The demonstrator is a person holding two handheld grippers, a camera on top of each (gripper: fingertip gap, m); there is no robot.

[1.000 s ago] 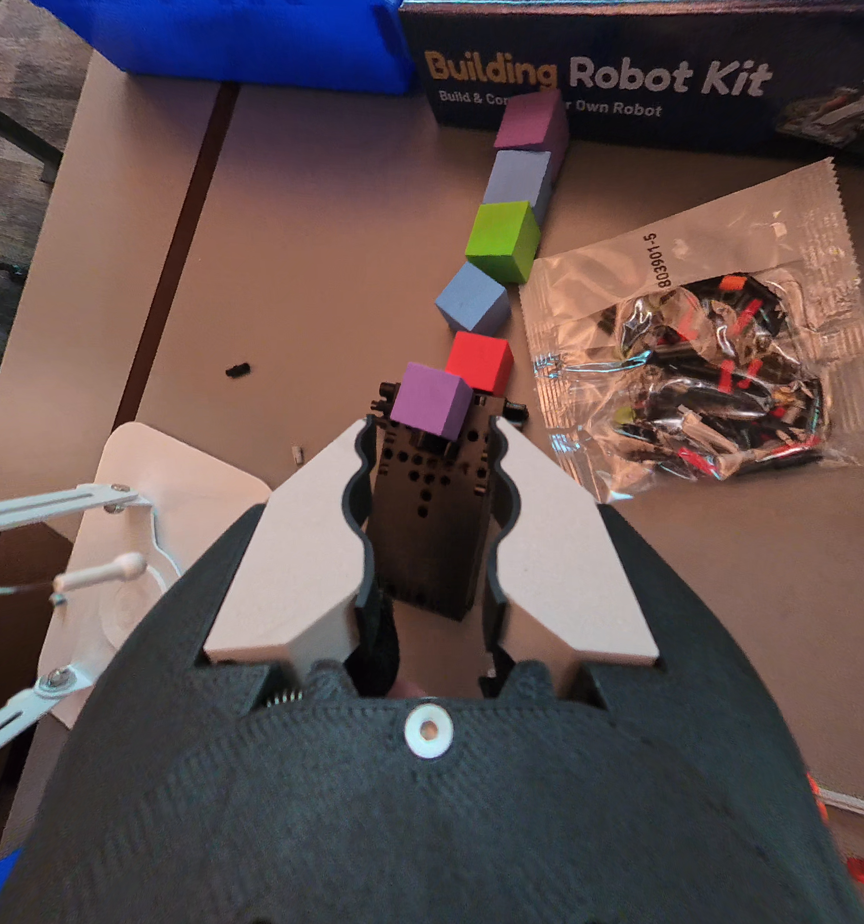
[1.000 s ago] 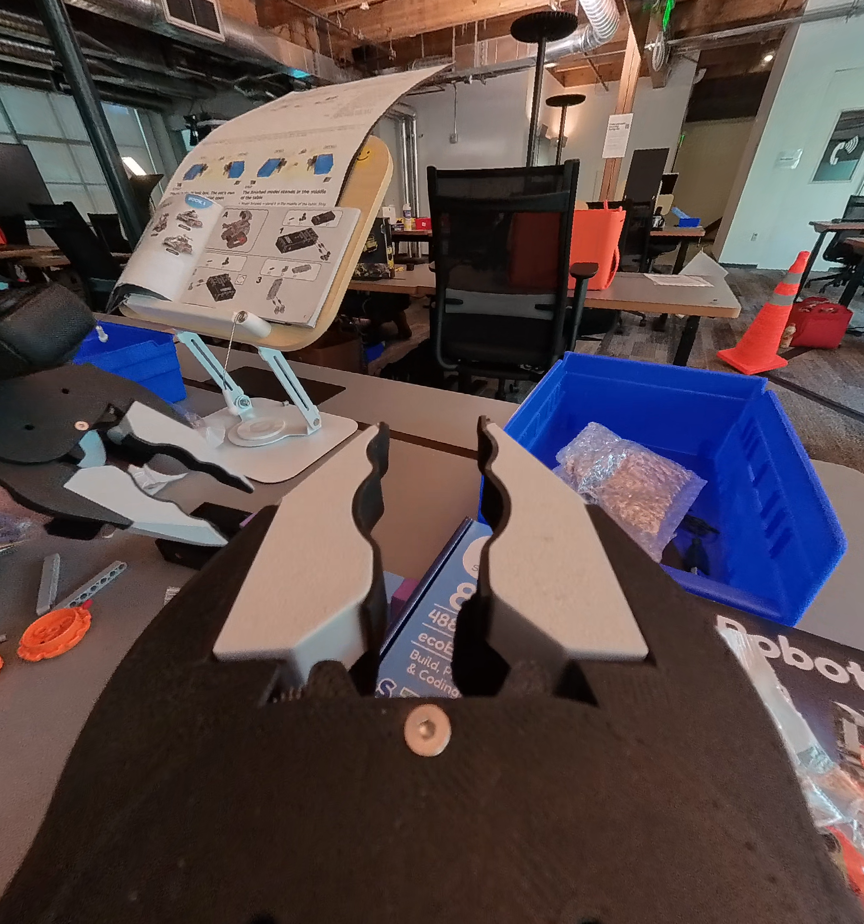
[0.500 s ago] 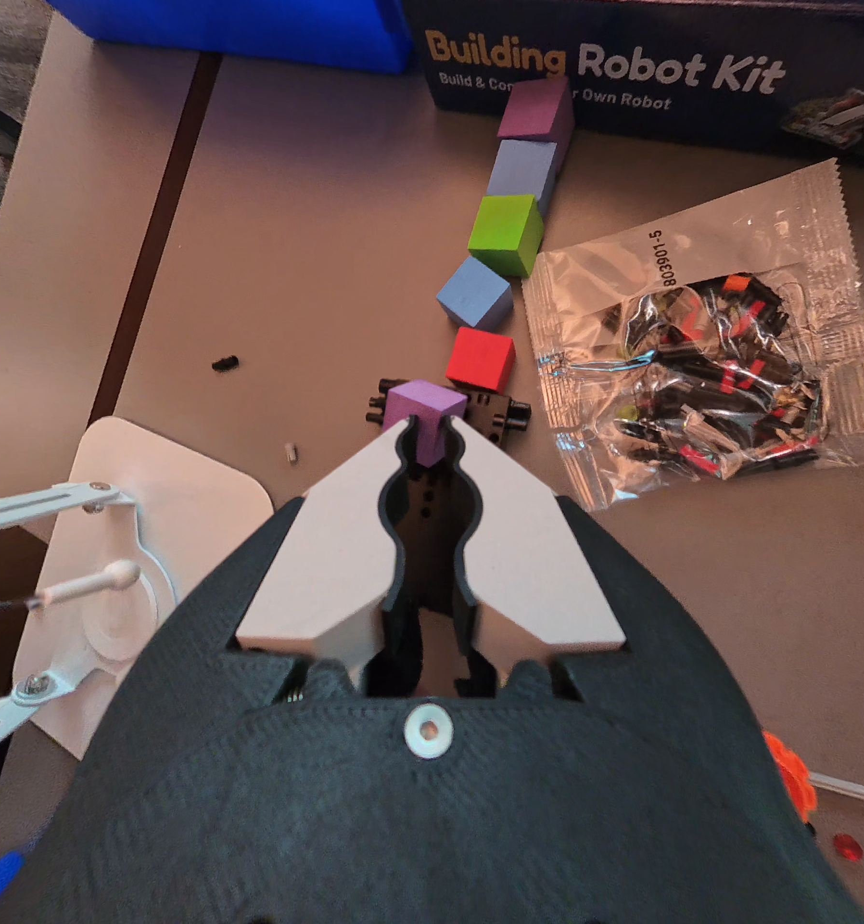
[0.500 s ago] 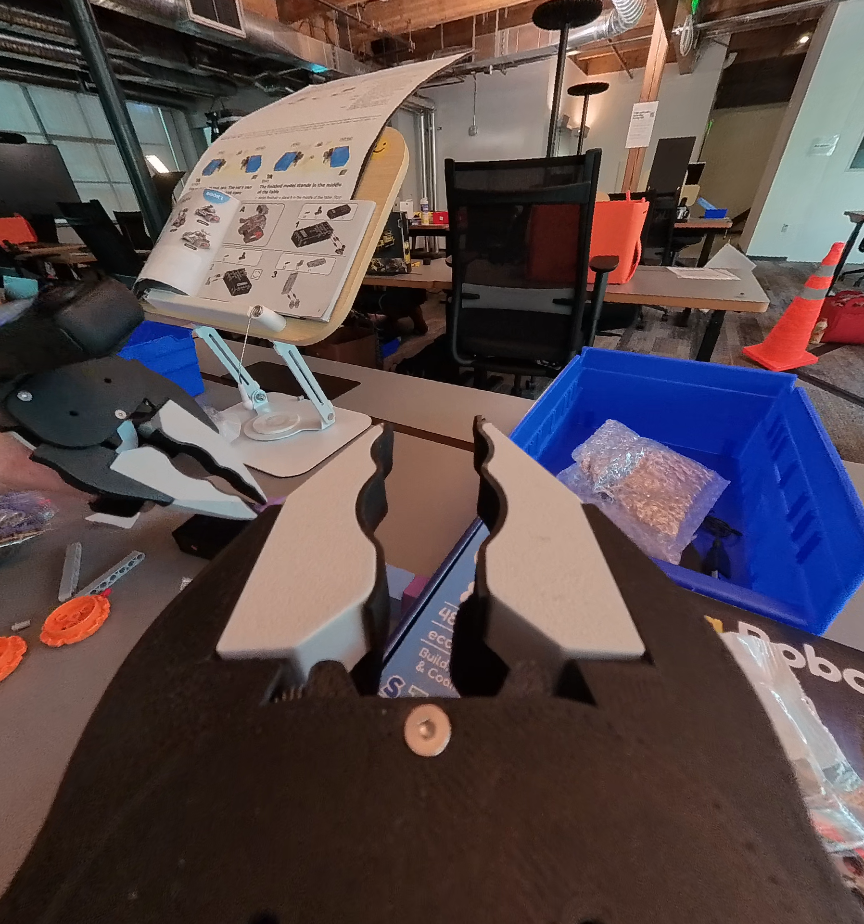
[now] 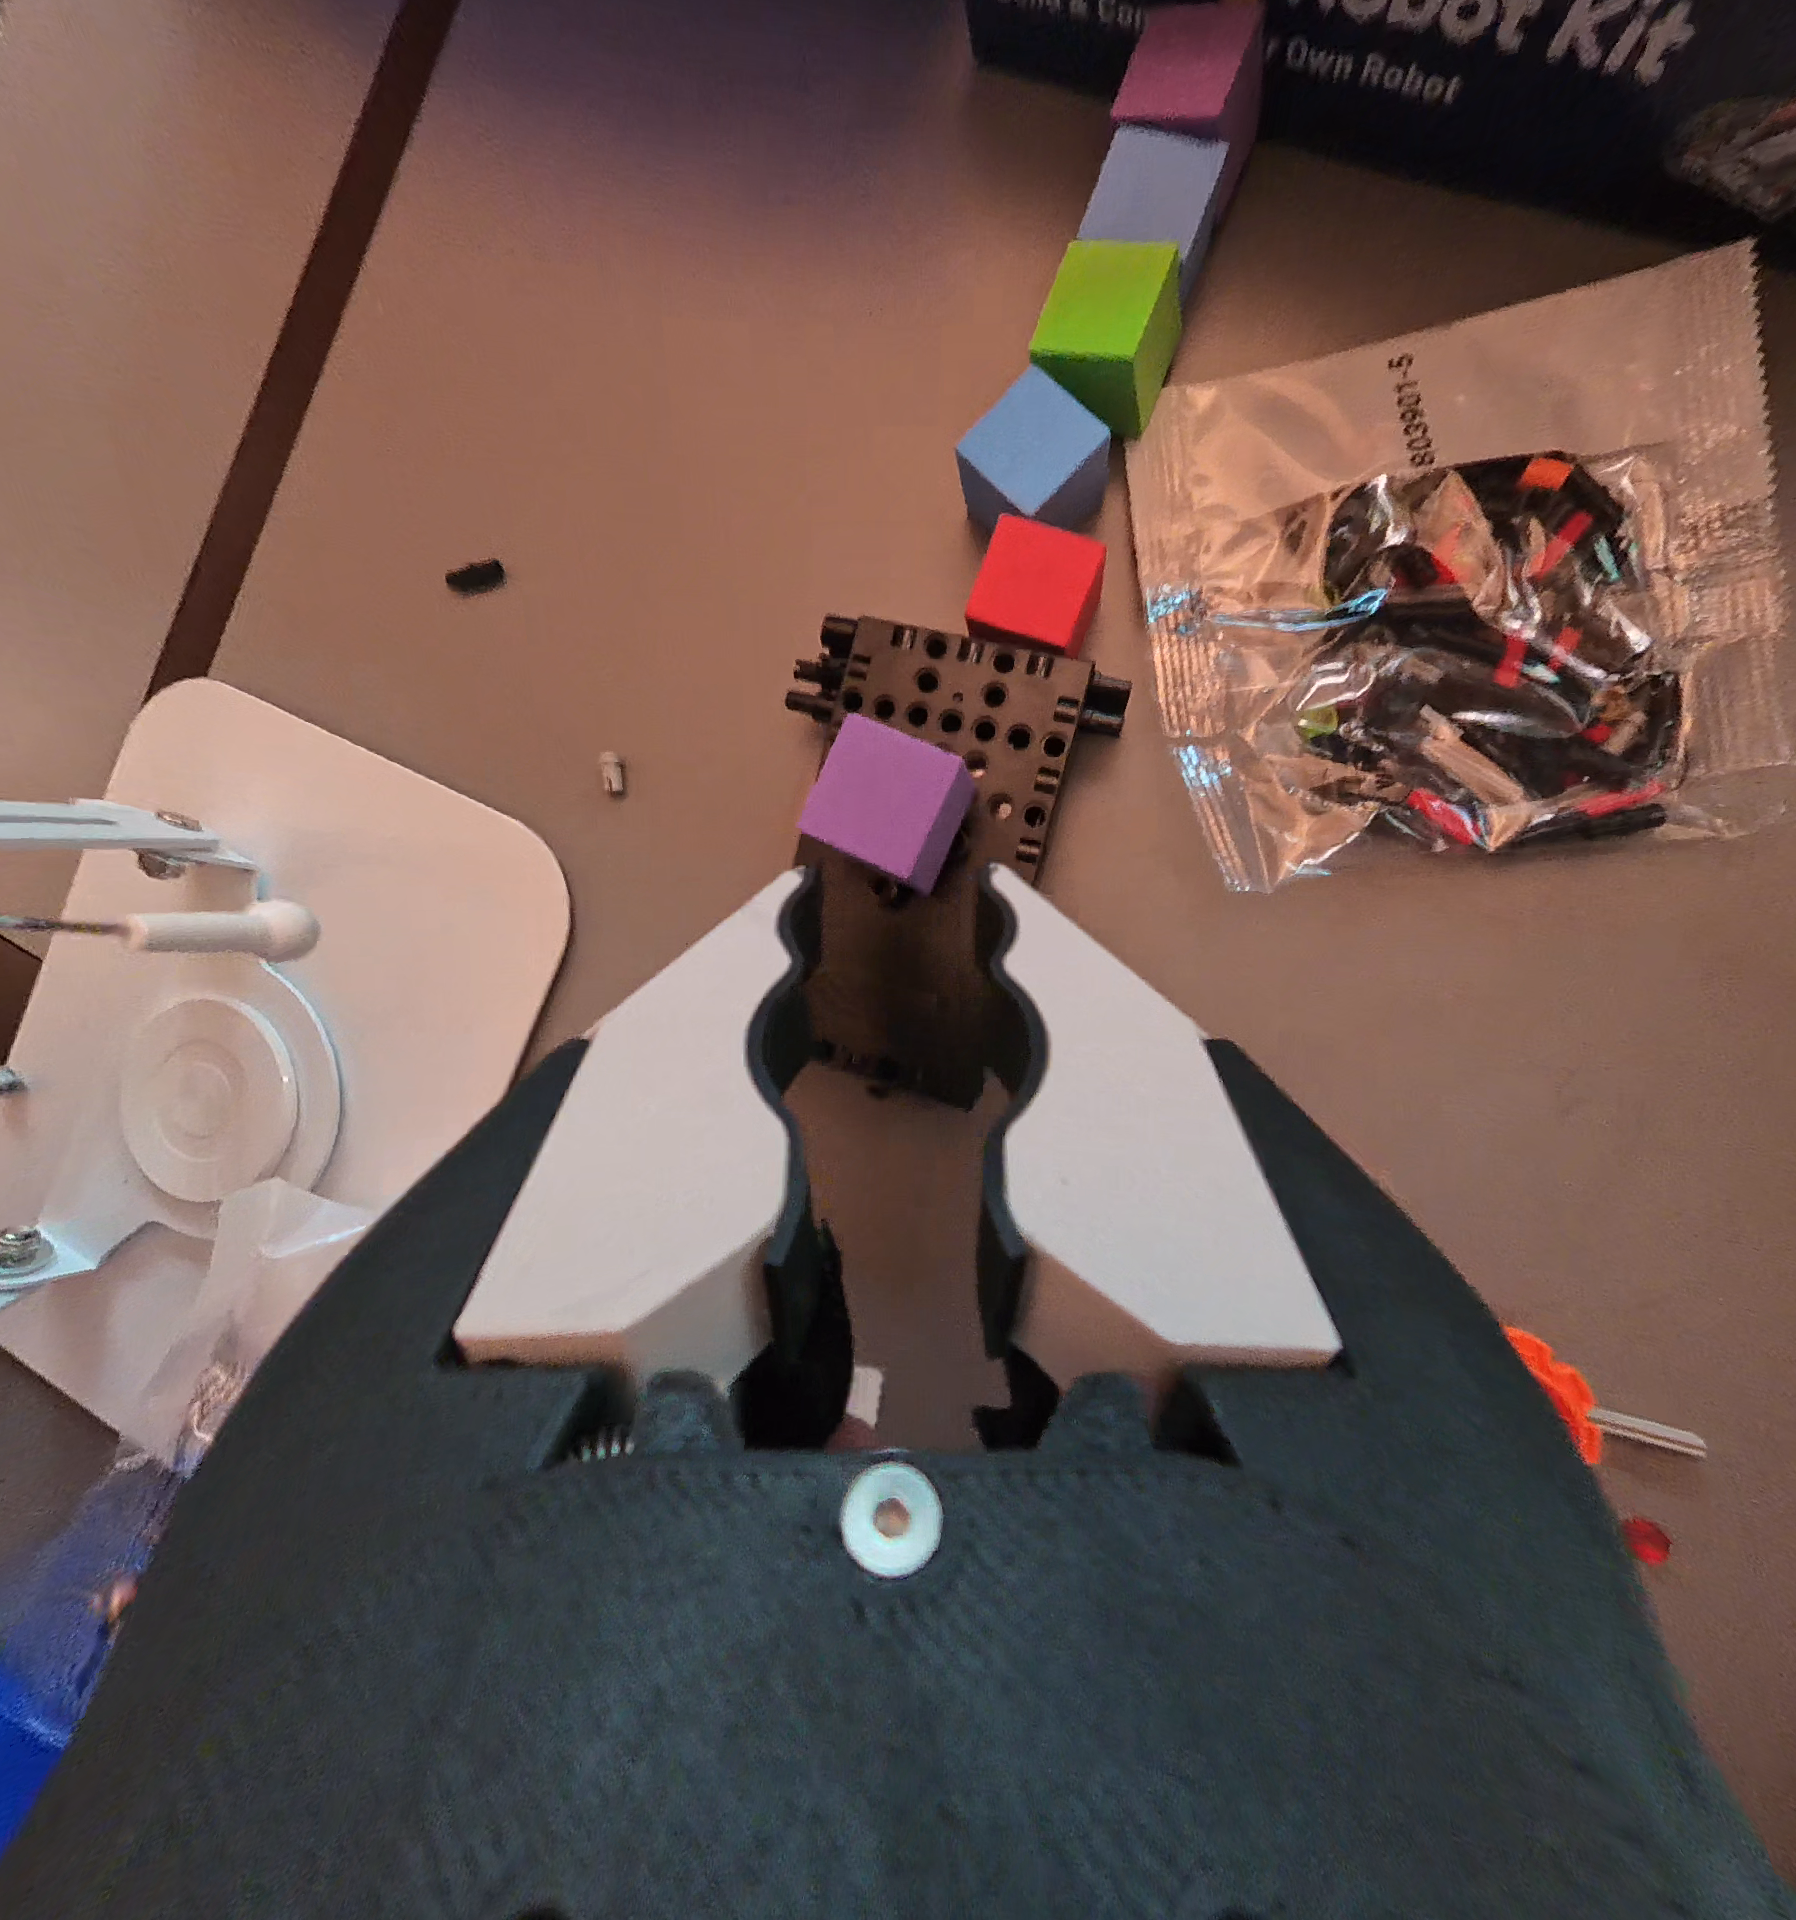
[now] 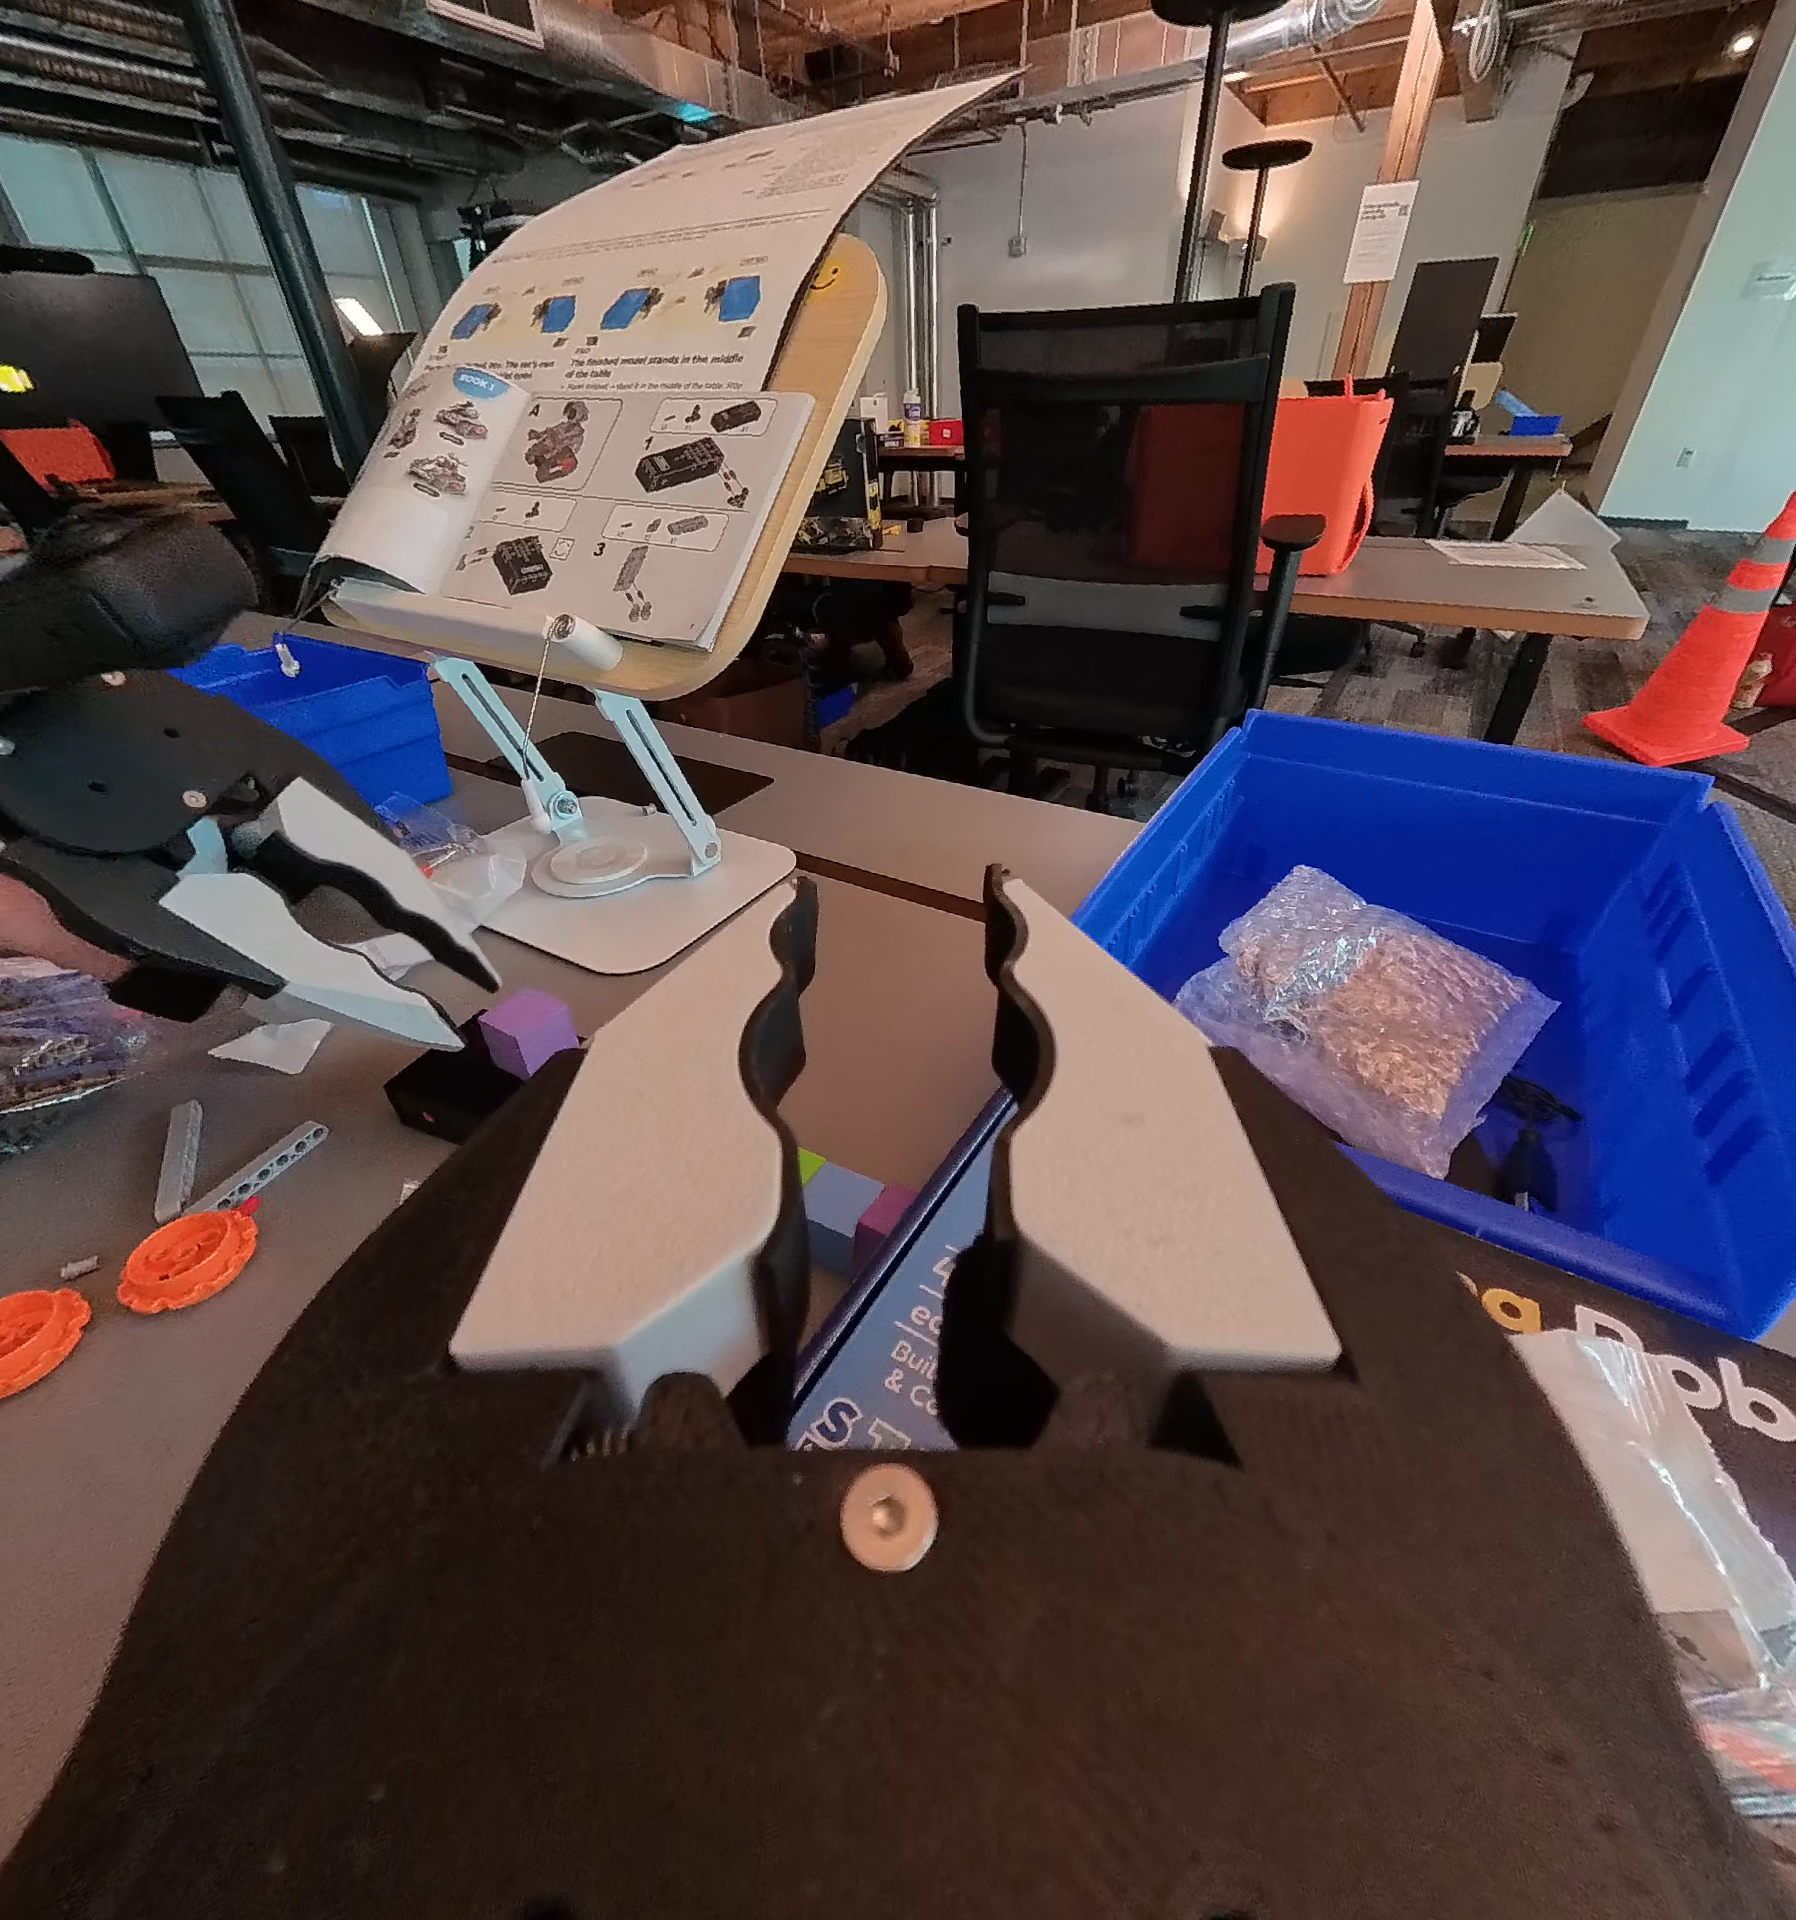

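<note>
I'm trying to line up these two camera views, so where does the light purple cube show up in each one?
Left wrist view: the light purple cube sits just past the left hand-held gripper, tilted on the black perforated block.
Right wrist view: left of centre, atop that block.
Shared landmark: the white stand base.

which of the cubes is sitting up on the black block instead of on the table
The light purple cube, just ahead of the left gripper. It rests tilted on the black block; the red cube, green cube and the others lie in a row on the table.
</note>
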